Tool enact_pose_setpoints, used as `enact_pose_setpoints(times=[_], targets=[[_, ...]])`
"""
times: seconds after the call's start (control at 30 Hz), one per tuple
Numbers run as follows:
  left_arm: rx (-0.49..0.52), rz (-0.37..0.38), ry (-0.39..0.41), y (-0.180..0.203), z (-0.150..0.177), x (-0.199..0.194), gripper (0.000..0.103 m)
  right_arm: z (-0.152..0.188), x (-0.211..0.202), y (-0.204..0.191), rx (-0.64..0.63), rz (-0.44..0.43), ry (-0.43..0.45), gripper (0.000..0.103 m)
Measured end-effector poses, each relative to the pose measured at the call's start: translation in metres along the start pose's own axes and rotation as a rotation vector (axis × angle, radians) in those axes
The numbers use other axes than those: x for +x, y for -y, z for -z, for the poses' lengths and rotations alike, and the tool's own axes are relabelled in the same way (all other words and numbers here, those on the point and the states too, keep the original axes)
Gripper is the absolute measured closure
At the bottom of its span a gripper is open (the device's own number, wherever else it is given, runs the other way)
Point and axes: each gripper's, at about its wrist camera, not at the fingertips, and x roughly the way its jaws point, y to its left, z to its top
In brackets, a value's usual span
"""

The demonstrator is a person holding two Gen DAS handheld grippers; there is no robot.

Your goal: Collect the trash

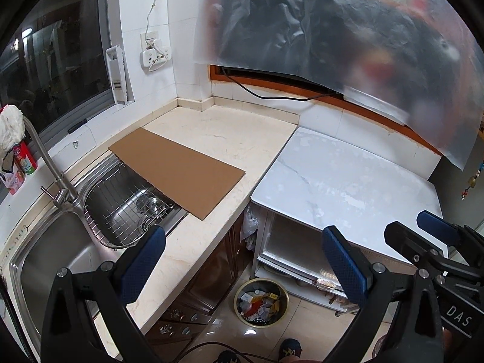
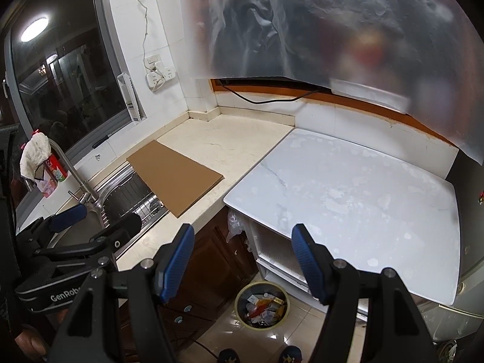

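A round trash bin (image 1: 260,302) full of crumpled packaging stands on the floor below the counter; it also shows in the right wrist view (image 2: 262,304). My left gripper (image 1: 243,263) is open and empty, held above the counter edge and the bin. My right gripper (image 2: 242,260) is open and empty, also above the bin. The right gripper shows at the right edge of the left wrist view (image 1: 423,230). The left gripper shows at the left of the right wrist view (image 2: 99,217). A flat brown cardboard sheet (image 1: 178,169) lies on the counter, partly over the sink.
A steel sink (image 1: 60,260) with a wire rack (image 1: 133,205) and a faucet (image 1: 48,163) is at the left. A white marble-look table top (image 1: 348,187) is at the right. A translucent plastic sheet (image 1: 332,30) hangs at the top. The person's feet (image 1: 290,348) are on the floor.
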Motion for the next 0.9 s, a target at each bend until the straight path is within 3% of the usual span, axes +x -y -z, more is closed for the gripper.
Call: enact_pose_setpoints(times=[0.9], targets=[[0.005, 0.003, -0.021, -0.001, 0.000, 0.010, 0.003, 0.002, 0.013, 0.002, 0.018, 0.021, -0.007, 0.036]])
